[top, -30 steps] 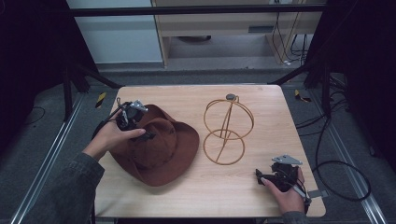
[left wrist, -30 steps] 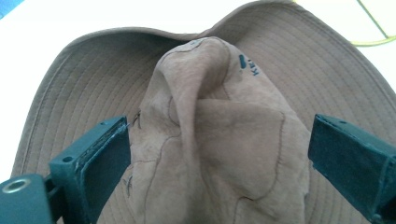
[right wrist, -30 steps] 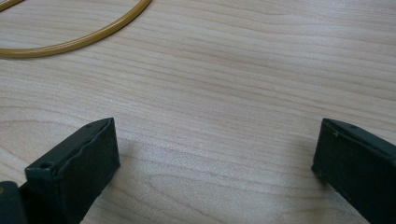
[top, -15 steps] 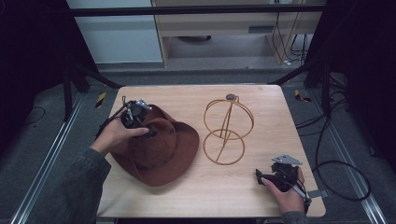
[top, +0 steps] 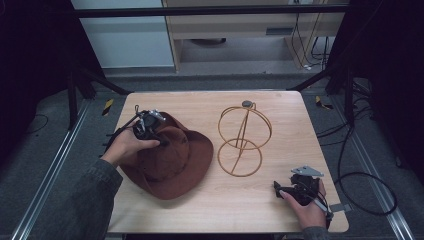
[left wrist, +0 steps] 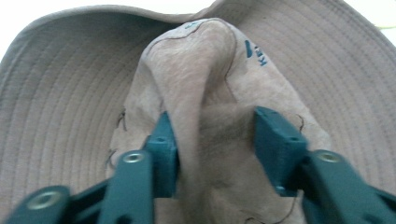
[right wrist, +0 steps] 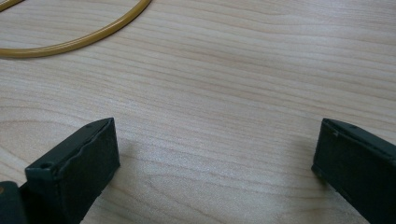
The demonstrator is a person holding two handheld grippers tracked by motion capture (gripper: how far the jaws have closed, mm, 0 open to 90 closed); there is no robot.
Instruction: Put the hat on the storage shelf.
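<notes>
A brown wide-brimmed hat (top: pixel 175 165) lies on the left half of the wooden table (top: pixel 200 105). My left gripper (top: pixel 161 143) rests on its crown, held by a hand. In the left gripper view the hat (left wrist: pixel 70 93) lies close under the camera, and the left gripper (left wrist: pixel 217 140) has its jaws closed against a raised fold of the crown. A gold wire hat stand (top: pixel 245 135) stands upright at the table's middle. My right gripper (top: pixel 278 188) sits low at the front right, open. In its own view the right gripper (right wrist: pixel 215 154) has bare wood between its jaws.
The stand's base ring (right wrist: pixel 93 35) curves across the top left of the right gripper view, apart from the jaws. Cables trail on the floor right of the table (top: pixel 360 165). A shelf unit stands behind the table (top: pixel 240 25).
My left hand and gripper have edged slightly right over the hat's crown. The right gripper has stayed put.
</notes>
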